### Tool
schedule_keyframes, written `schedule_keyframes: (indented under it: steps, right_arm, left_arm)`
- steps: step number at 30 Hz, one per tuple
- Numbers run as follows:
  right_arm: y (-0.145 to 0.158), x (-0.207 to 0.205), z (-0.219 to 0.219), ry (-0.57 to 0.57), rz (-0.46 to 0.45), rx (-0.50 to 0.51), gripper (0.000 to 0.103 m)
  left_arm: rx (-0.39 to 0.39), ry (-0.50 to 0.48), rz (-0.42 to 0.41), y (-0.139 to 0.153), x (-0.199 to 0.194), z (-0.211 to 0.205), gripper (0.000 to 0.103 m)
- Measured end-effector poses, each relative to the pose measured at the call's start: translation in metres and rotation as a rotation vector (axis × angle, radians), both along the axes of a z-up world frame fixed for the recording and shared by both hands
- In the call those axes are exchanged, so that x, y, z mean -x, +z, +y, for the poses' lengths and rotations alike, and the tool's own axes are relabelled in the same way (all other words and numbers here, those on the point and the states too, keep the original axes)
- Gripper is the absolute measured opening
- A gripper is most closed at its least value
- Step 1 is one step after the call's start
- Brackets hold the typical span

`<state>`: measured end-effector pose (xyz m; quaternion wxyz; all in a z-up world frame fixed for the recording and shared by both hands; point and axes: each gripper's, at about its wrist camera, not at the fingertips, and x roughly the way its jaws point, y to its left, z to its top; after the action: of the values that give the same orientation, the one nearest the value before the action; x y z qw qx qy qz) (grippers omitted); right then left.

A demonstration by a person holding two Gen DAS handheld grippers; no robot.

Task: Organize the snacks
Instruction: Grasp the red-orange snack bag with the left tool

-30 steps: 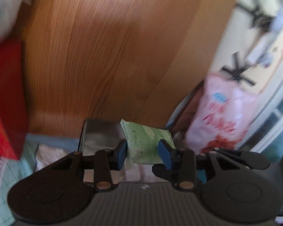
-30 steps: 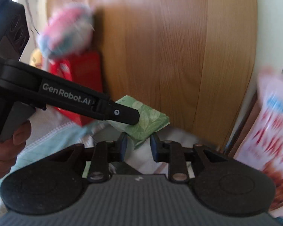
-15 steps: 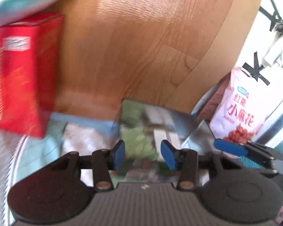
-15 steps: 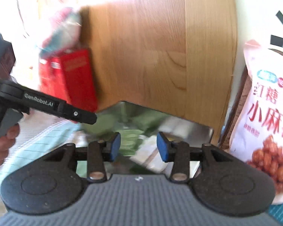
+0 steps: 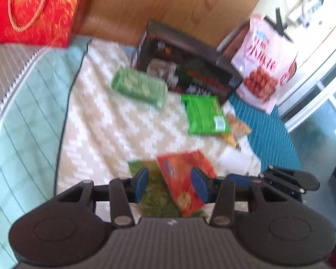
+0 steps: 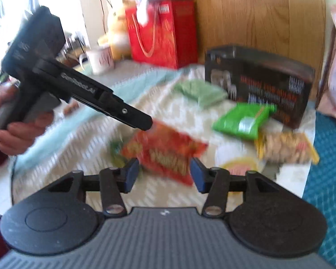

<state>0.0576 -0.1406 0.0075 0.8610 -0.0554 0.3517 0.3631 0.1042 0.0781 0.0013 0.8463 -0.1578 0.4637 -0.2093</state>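
A: Left gripper (image 5: pixel 169 185): jaws stand apart, nothing clamped; they have just been opening slightly; an orange-red snack packet (image 5: pixel 186 186) lies below and between the pads, partly over a dark green packet (image 5: pixel 155 199); contact cannot be judged through the blur.

B: Right gripper (image 6: pixel 163 174): jaws apart and just been opening wider; the same orange-red snack packet shows beyond the gap, not pressed by either pad; the left gripper's tip sits just above that packet's far corner in the right wrist view; a hand (image 6: pixel 18 132) holds its handle.

A: Other snacks on the surface (image 5: pixel 105 130), which carries a cream zigzag cloth: pale green packet (image 5: pixel 138 86) just in front of the black box (image 5: pixel 186 67); bright green packet (image 5: pixel 205 114) near the box's right end; a yellowish packet (image 5: pixel 236 130) partly under its edge.

B: Pink bag (image 5: pixel 264 67) stands upright right of the box, against the wooden panel (image 5: pixel 168 2); red gift bag (image 6: pixel 163 33) stands at the far left; white mug (image 6: pixel 100 60) beside it; all frames blurred.
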Motion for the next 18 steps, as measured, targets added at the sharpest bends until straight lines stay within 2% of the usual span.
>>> schedule_keyframes:
  steps: [3, 10, 11, 13, 14, 15, 16, 18]
  right_arm:
    - [-0.011, 0.000, 0.004, -0.018, -0.028, 0.060, 0.056]
    - [-0.017, 0.005, -0.005, -0.037, -0.050, 0.014, 0.057]
    - [-0.018, 0.004, -0.006, -0.041, -0.052, 0.004, 0.057]
    - [-0.018, 0.005, -0.009, -0.048, -0.058, -0.014, 0.057]
    - [-0.019, 0.006, -0.010, -0.052, -0.064, -0.020, 0.057]
    - [-0.018, 0.010, -0.011, -0.056, -0.071, -0.023, 0.056]
    - [-0.018, 0.010, -0.010, -0.059, -0.079, -0.019, 0.055]
    - [-0.018, 0.011, -0.008, -0.066, -0.095, -0.005, 0.053]
  left_arm:
    - [-0.002, 0.005, -0.015, 0.000, 0.003, -0.004, 0.046]
    - [0.037, -0.002, -0.034, 0.001, 0.004, -0.026, 0.044]
    - [0.066, 0.003, -0.028, 0.000, 0.003, -0.025, 0.044]
    - [0.149, -0.002, -0.004, -0.003, 0.002, -0.024, 0.036]
    - [0.163, -0.008, 0.004, -0.005, 0.002, -0.026, 0.026]
    - [0.140, 0.000, 0.003, -0.007, 0.003, -0.030, 0.017]
    - [0.106, 0.012, 0.000, -0.008, 0.003, -0.033, 0.017]
    - [0.126, 0.025, 0.015, -0.011, 0.002, -0.032, 0.016]
